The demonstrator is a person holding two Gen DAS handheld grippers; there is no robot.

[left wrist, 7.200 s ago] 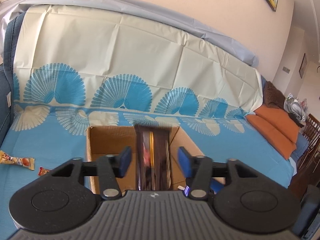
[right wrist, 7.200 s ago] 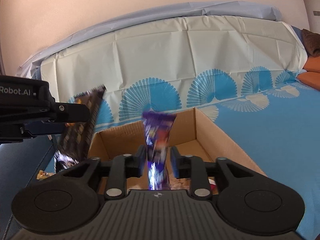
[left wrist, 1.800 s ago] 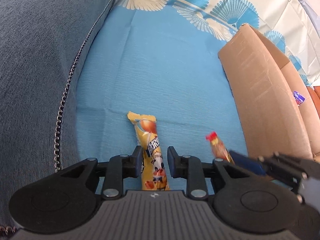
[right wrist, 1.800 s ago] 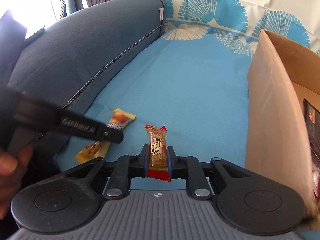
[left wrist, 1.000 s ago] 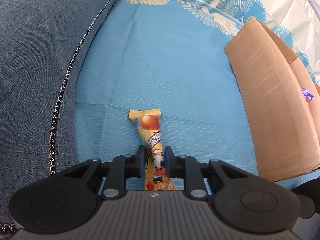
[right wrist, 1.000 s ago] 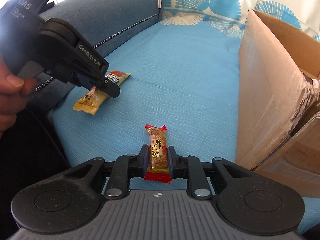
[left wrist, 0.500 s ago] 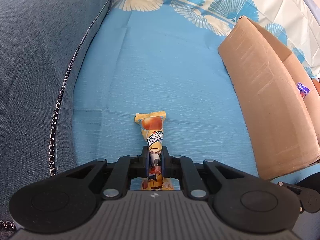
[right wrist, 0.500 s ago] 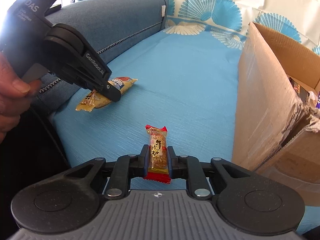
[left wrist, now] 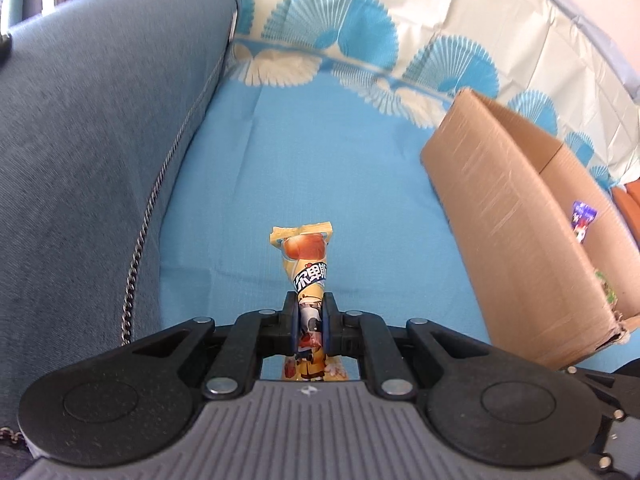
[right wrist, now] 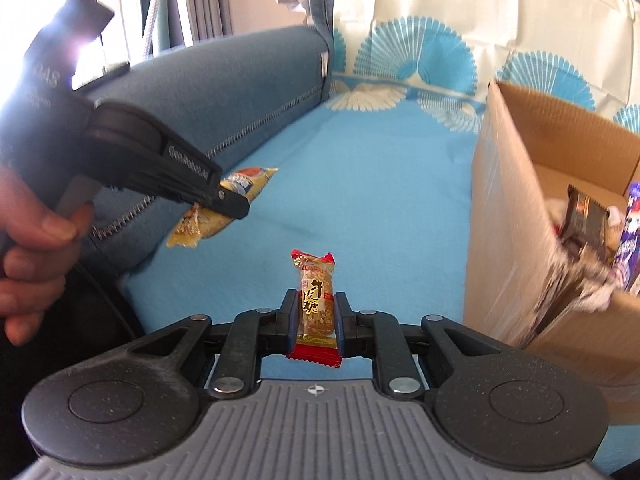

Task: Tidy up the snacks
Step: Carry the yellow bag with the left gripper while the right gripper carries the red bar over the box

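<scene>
- Both claws lifted since earlier: left claw (left wrist: 310, 316) clamps yellow snack (left wrist: 306, 264), right claw (right wrist: 315, 314) clamps red candy (right wrist: 316, 300).
- Box (left wrist: 508, 216) already holds snacks; these two still to drop in.

Glossy plastic wrappers on yellow snack (left wrist: 306, 264) and red-ended candy bar (right wrist: 316, 300); matt, rough brown cardboard box (left wrist: 516, 216); woven blue cloth cover (left wrist: 320, 160); coarse grey-blue sofa fabric (left wrist: 100, 140).

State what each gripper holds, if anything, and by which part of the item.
The left gripper pinches the yellow snack packet near its lower end. The right gripper pinches the red-ended candy bar across its lower half.
</scene>
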